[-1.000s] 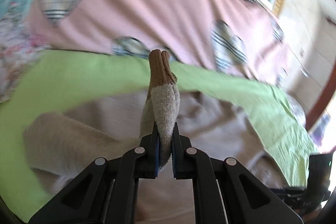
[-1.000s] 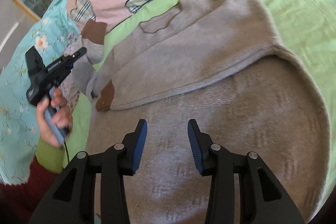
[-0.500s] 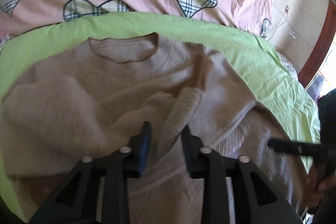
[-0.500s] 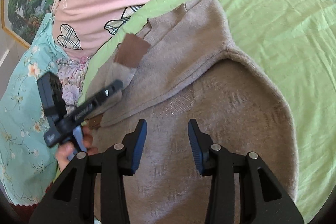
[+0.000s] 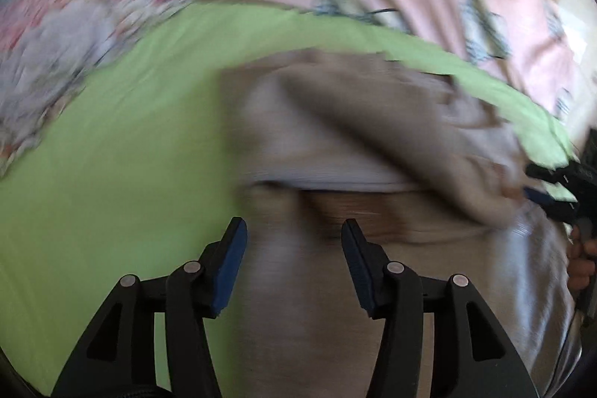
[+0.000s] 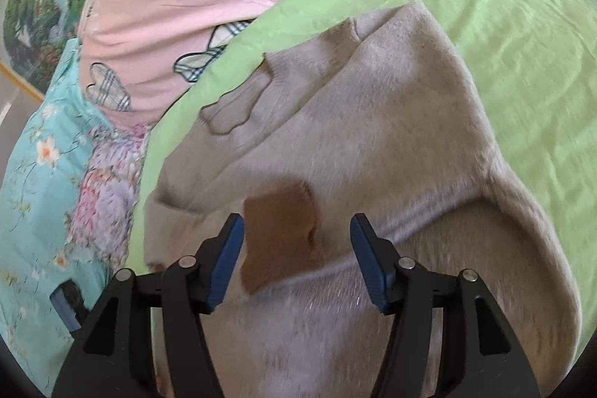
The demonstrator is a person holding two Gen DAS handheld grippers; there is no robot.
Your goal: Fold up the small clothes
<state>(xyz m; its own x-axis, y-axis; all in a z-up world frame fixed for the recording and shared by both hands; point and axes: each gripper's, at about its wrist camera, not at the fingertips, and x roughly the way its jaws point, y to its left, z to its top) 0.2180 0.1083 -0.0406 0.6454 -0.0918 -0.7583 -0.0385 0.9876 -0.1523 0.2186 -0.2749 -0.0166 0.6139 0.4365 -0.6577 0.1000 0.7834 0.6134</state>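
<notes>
A small beige knit sweater (image 6: pixel 373 137) lies on a green sheet (image 6: pixel 522 25), both sleeves folded across its body. The brown cuff (image 6: pixel 280 230) of one sleeve lies on the body. My right gripper (image 6: pixel 296 248) is open and empty, its fingers on either side of that cuff, just above it. In the blurred left wrist view the sweater (image 5: pixel 354 137) is ahead and a brown cuff (image 5: pixel 373 215) shows. My left gripper (image 5: pixel 293 248) is open and empty over the sweater's lower part. The right gripper (image 5: pixel 556 189) shows at that view's right edge.
A pink duvet with plaid hearts (image 6: pixel 186 6) lies behind the green sheet. A teal floral cover (image 6: pixel 44 174) is at the left. A framed landscape picture (image 6: pixel 37 6) hangs on the wall. The green sheet (image 5: pixel 93 174) spreads left of the sweater.
My left gripper let go of the sleeve cuff, laid it across the sweater, opened wide and swung left. My right gripper opened wider and moved over the brown cuff.
</notes>
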